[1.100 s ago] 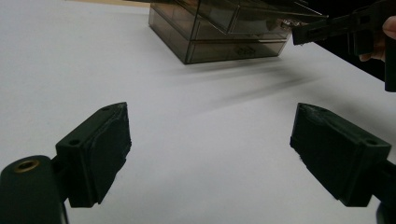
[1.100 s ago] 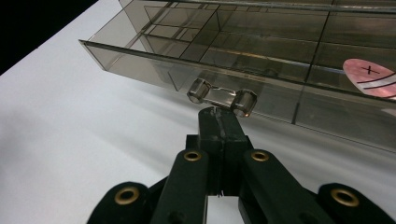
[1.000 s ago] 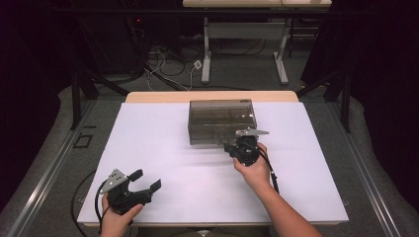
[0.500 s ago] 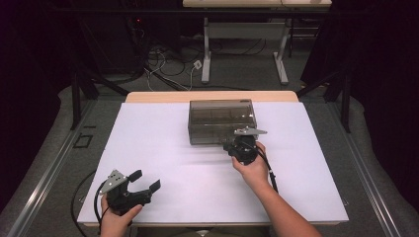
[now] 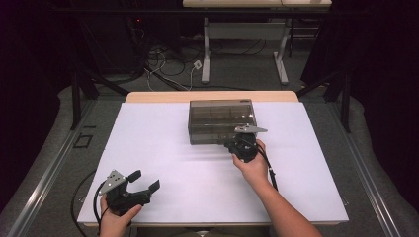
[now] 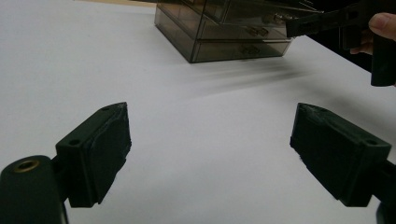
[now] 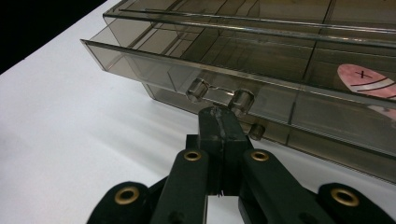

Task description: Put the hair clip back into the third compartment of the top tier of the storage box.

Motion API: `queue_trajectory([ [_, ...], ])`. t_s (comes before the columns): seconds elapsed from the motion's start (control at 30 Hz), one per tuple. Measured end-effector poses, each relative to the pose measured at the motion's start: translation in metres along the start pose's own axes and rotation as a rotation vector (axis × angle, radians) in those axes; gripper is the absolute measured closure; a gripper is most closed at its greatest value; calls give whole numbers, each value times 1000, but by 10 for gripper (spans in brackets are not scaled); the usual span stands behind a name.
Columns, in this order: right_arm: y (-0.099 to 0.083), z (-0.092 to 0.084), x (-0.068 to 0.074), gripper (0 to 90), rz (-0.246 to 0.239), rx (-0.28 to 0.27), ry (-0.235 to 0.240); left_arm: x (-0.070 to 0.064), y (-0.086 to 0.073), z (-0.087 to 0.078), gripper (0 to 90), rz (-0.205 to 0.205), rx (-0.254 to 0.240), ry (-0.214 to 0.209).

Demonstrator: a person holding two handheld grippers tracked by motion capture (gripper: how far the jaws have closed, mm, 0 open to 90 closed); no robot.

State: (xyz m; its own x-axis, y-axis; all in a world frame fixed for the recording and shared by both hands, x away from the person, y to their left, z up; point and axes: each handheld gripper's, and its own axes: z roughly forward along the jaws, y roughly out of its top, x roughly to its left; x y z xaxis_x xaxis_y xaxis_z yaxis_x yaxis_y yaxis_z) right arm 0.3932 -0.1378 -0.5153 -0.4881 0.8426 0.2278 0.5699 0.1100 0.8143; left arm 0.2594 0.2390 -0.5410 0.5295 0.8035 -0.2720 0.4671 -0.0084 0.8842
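The only readable sign is a small dark "x" mark on a pink rounded item (image 7: 369, 80) with pale stripes, seen through the smoky transparent wall of the drawer box (image 7: 261, 65) in the right gripper view. What the pink item is cannot be told. A dark strip on the top rear edge of the drawer box in the high view may be a label, but it is too small to read.
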Motion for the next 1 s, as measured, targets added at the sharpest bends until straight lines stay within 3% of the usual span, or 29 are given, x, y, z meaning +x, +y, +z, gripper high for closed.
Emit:
queue_trajectory([
  [0.67, 3, 5, -7, 900, -32, -44, -11, 0, -1, -1, 121, -2, 0, 3],
  [1.0, 3, 10, -15, 900, -19, -60, -25, 1, -1, -2, 121, 0, -1, 5],
])
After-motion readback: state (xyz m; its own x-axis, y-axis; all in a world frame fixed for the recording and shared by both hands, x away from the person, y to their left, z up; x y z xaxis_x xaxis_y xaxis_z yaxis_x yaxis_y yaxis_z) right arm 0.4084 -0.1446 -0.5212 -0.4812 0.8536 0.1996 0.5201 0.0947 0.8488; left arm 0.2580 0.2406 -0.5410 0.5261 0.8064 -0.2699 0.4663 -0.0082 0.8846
